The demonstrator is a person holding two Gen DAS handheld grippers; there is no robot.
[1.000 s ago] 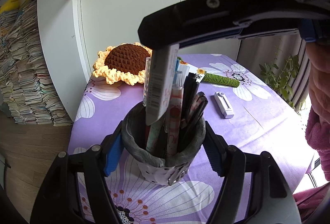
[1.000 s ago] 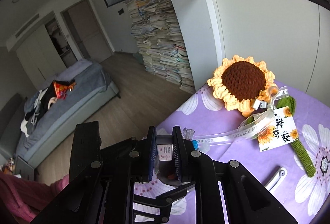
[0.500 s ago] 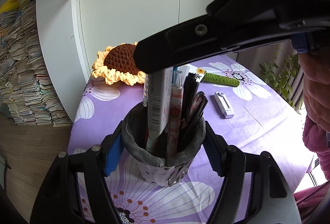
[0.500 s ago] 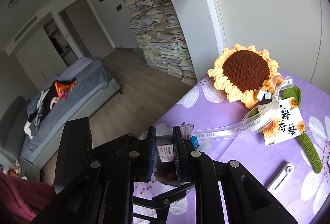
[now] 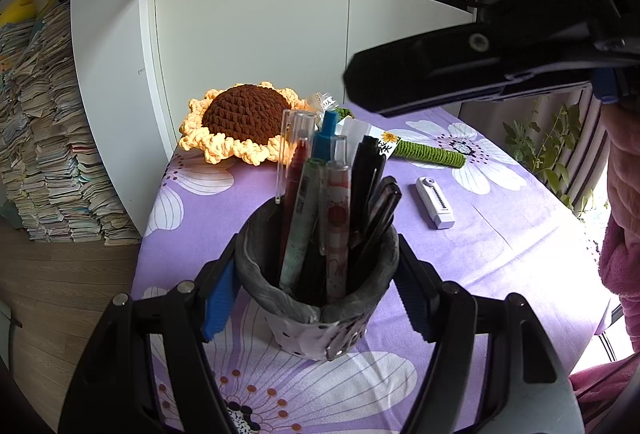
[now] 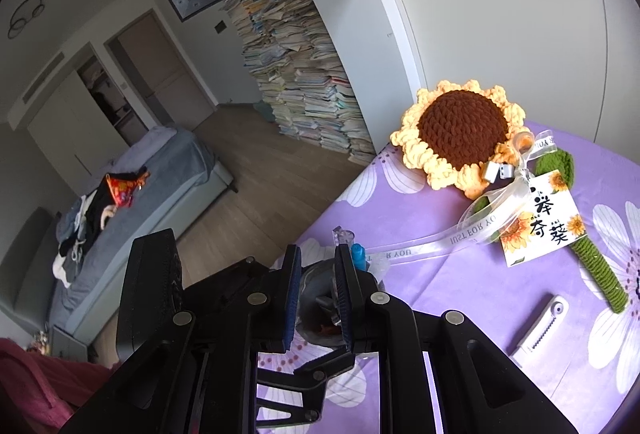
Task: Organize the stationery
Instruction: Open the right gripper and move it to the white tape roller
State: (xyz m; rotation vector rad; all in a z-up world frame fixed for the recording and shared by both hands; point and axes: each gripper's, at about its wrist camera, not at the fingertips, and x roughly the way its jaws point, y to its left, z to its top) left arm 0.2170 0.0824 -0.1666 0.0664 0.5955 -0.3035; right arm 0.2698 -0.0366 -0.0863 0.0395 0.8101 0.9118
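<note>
I am clamping my left tool (image 5: 316, 282) around the pen holder (image 5: 312, 318) on the worktop (image 5: 500, 246) — my right tool (image 6: 316, 298) is hovering above, nearly closed, gripping nothing.

Table under purple floral tablecloth (image 5: 500, 234). On cloth: grey pen cup (image 5: 308, 314) near front edge; crocheted sunflower (image 5: 240, 122) with tag (image 6: 540, 222) at back; white correction-tape dispenser (image 5: 434, 202) between, right.
</note>
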